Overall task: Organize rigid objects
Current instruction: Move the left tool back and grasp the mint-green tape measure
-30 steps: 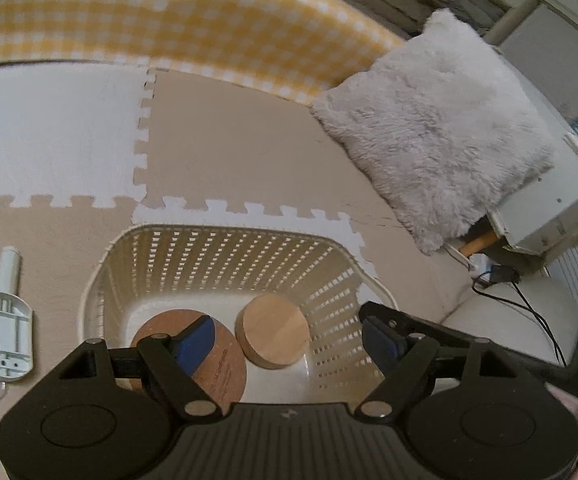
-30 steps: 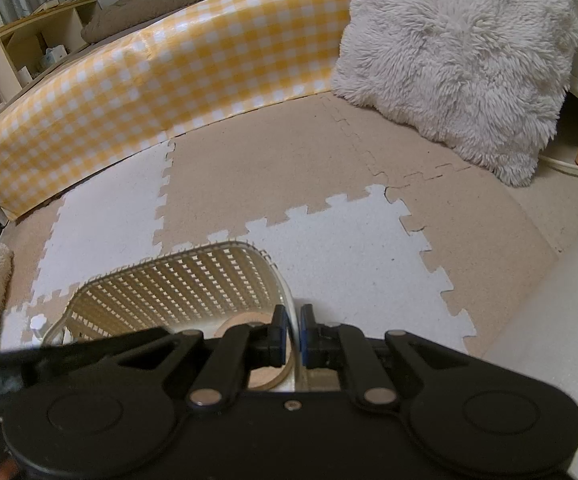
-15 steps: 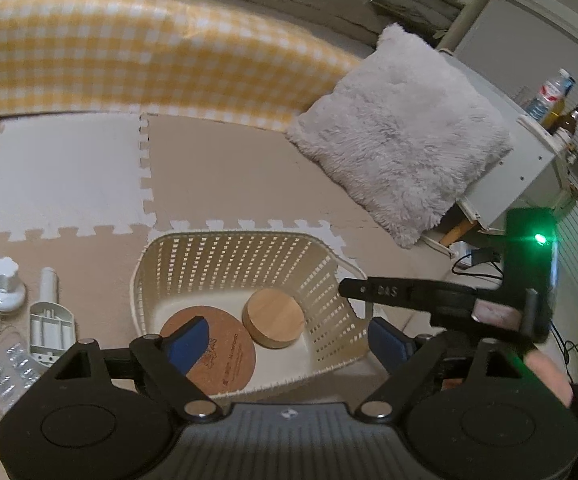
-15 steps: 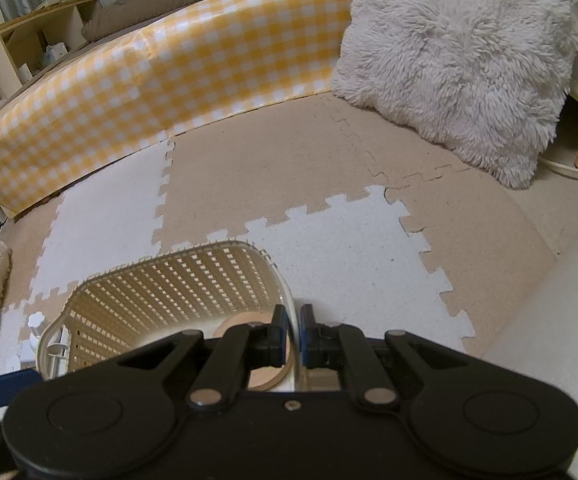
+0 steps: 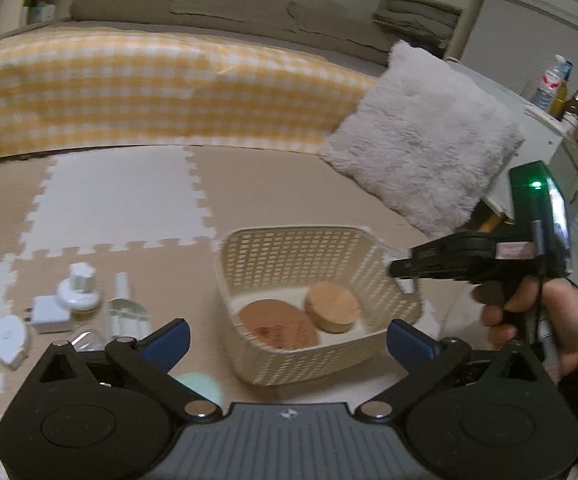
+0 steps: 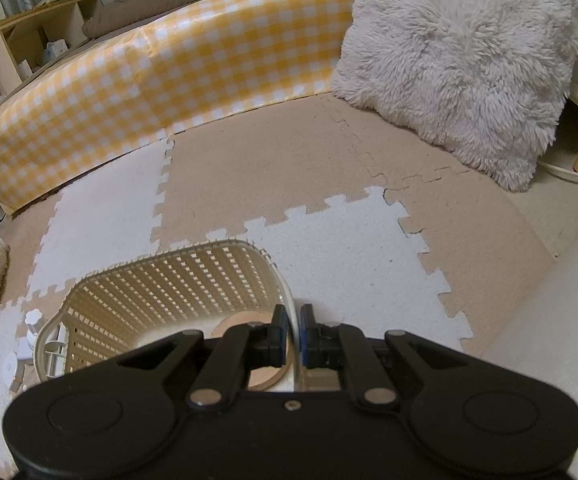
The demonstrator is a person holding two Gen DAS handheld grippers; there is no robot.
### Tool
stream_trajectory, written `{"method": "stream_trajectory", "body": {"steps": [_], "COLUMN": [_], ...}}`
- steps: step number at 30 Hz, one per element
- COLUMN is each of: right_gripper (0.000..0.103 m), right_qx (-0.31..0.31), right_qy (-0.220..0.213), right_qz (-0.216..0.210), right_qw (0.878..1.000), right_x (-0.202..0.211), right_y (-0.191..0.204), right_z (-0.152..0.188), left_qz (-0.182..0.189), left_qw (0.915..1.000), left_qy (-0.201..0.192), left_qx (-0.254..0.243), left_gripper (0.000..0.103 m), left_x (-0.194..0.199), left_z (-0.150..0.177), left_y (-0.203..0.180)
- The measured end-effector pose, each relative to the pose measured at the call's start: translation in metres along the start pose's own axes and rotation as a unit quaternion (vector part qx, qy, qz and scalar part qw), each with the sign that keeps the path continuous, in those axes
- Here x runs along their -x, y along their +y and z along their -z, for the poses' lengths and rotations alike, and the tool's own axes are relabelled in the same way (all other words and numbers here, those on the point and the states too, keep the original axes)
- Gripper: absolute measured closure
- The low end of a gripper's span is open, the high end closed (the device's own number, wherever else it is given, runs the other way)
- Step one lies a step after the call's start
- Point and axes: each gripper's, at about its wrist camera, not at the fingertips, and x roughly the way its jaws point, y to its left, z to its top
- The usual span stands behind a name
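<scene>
Clearly the right gripper (image 6: 292,334) pinches the basket (image 5: 313,360) rim, steadying it, while the left gripper (image 5: 287,340) has its jaws opening wide with nothing between them. Inside lie a cork coaster (image 5: 277,328) and wooden disc (image 5: 332,307). Small white objects (image 5: 77,304) wait at nine o'clock; best swing there and take one squarely. Foam floor mats (image 6: 249,168), a checked cushion (image 5: 149,92) at twelve, a fluffy pillow (image 6: 461,60) at two.

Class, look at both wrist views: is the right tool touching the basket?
Touching. In the right wrist view, the right tool is shut on the basket, its pads pinching the thin rim. The left wrist view shows it reaching to that same rim.
</scene>
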Motion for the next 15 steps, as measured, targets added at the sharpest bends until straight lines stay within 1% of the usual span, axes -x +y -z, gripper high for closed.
{"method": "stream_trajectory", "body": {"steps": [4, 8, 11, 15], "right_gripper": [0.096, 0.096, 0.096, 0.096], "right_qx": [0.002, 0.006, 0.014, 0.030], "right_qy": [0.000, 0.002, 0.003, 0.006], "right_qz": [0.002, 0.004, 0.007, 0.009], "right_qw": [1.000, 1.000, 1.000, 0.999], "right_x": [0.000, 0.000, 0.000, 0.001], "right_y": [0.001, 0.002, 0.004, 0.006], "right_z": [0.000, 0.000, 0.000, 0.000], "left_qz": [-0.038, -0.076, -0.102, -0.119], "left_qw": [0.9992, 0.9970, 0.9946, 0.9921], "left_qy": [-0.005, 0.000, 0.014, 0.038], "left_qx": [0.015, 0.015, 0.010, 0.011], "left_gripper": [0.000, 0.000, 0.000, 0.000], "left_x": [0.003, 0.001, -0.003, -0.013], "left_z": [0.013, 0.026, 0.036, 0.049], "left_y": [0.019, 0.038, 0.050, 0.066]}}
